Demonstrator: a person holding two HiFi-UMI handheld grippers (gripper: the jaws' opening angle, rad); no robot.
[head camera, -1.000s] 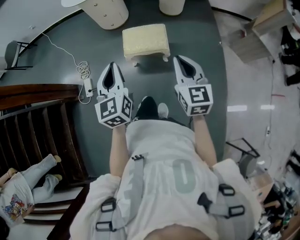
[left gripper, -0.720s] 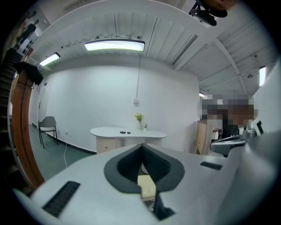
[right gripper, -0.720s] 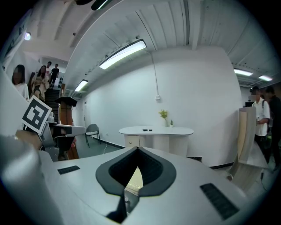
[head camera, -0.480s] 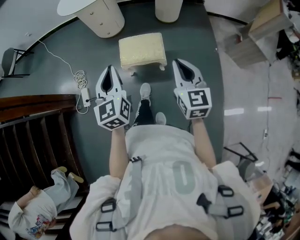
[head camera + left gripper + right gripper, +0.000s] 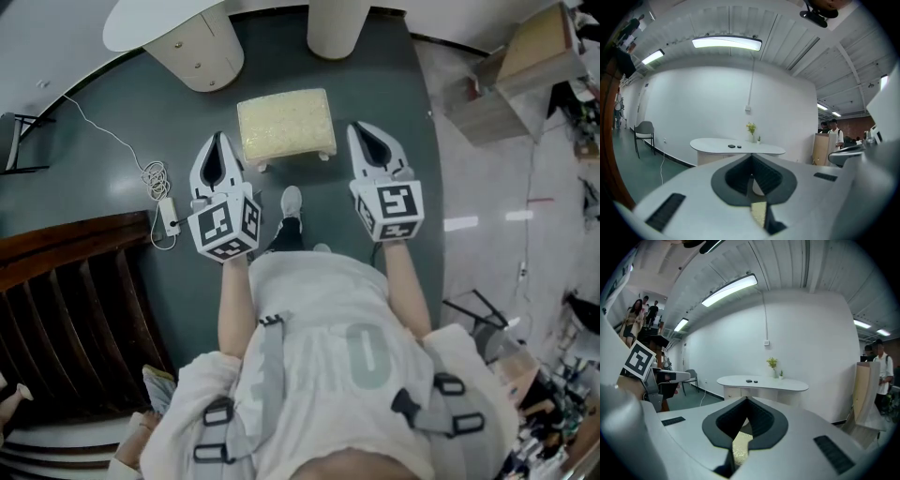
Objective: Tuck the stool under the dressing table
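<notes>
From the head view, the cream-cushioned stool [image 5: 286, 125] stood on the dark green floor [image 5: 112, 122] at 12 o'clock from the person's shoe [image 5: 292, 200]. It was out in the open, near the dressing table [image 5: 150, 23] but not under it. The table's white top lay at 11 o'clock, with one pale pedestal [image 5: 202, 56] beneath it and a second pedestal [image 5: 337, 23] at 12 o'clock. The left gripper [image 5: 218, 139] reached beside the stool's left edge and the right gripper [image 5: 359, 129] beside its right edge, neither touching it. Each carried a cube with black-and-white square markers and no readable letters. A large "0" showed on the person's pale shirt [image 5: 366, 352]. A white cable [image 5: 157, 173] lay coiled at 9 o'clock from the left gripper.

In the left gripper view, the fingers [image 5: 736, 176] were clenched together with nothing between them. The table stood at 12 o'clock beyond them, bearing two small dark items [image 5: 734, 146] and a little plant [image 5: 751, 128]. A chair [image 5: 644, 131] stood at 9 o'clock.

In the right gripper view, those fingers [image 5: 761, 420] were likewise clenched on nothing, a sliver of the stool's cushion showing below them at 6 o'clock.
</notes>
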